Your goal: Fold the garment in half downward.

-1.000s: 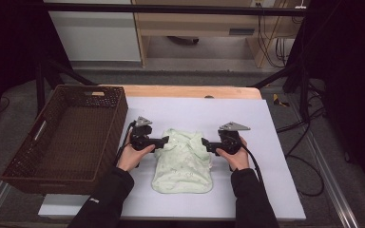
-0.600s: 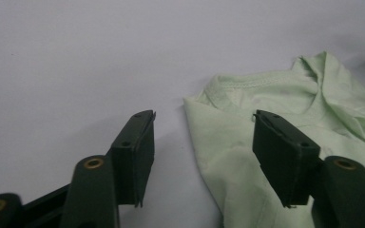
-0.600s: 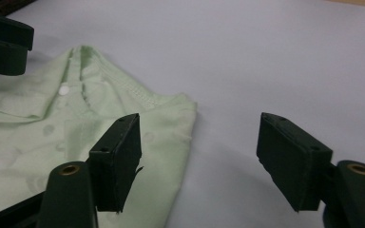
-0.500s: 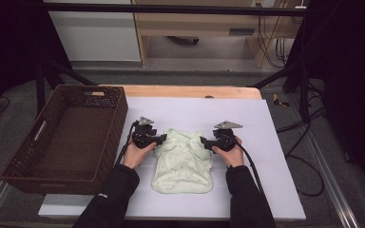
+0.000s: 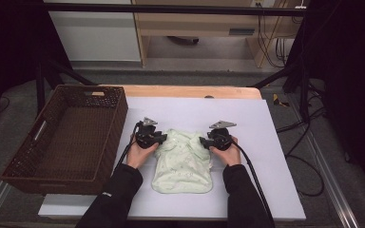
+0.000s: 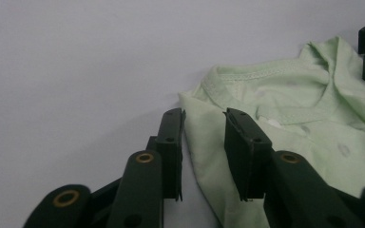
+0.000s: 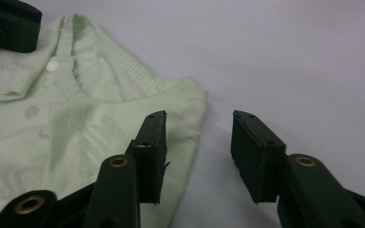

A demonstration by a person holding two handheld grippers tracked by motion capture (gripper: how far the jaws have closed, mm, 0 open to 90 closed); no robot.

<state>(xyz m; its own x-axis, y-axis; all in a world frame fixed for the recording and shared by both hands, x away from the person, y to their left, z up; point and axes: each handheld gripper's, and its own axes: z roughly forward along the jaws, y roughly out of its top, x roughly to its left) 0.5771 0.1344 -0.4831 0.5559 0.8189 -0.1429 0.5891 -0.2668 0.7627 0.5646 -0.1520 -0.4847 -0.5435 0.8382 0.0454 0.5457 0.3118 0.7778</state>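
Even overhead light on the white table (image 5: pixel 266 190); surroundings fell off dark at both sides, no glare. High view soft, low-res. Gripper views: near jaws blurred, pale green garment (image 6: pixel 313 123) sharper w/ soft shadows under its edge.

- Left gripper (image 5: pixel 161 139): held low, pointing inward toward its partner, jaws just been closing, a gap between them.
- Right gripper (image 5: pixel 203 141): mirrored opposite, jaws narrowing, likewise parted.
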